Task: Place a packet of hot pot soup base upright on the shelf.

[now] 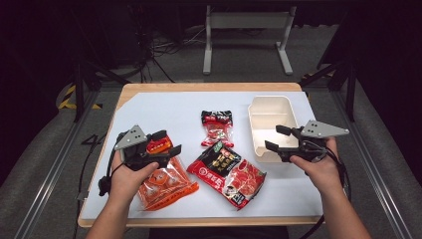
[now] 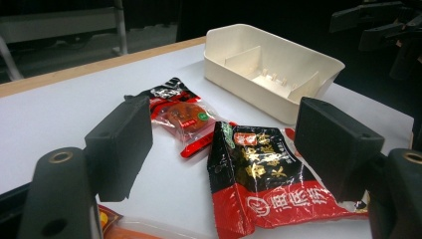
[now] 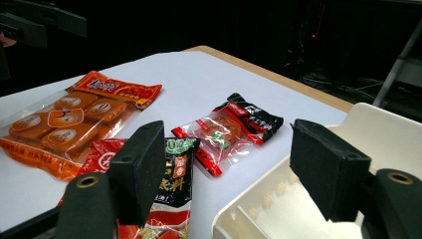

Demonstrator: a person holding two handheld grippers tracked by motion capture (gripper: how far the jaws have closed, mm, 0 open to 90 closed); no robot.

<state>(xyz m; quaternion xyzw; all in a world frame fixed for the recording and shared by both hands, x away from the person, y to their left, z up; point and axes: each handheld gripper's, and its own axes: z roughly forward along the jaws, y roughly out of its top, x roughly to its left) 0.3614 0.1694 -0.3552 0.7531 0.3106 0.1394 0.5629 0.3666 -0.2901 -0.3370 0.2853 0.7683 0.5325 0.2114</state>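
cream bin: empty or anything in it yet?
Empty. The cream bin shows bare compartments and dividers in the left gripper view; all three snack packets lie on the white mat outside it.

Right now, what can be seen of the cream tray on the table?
The cream tray is a rectangular bin that looks like matte plastic, open side up and empty. An inner wall splits it into compartments, and small ribs line the floor in the left gripper view. It sits flat on the white sheet at the table's right, apart from the snack packets. The right gripper hovers open at its near rim; whether they touch is unclear.
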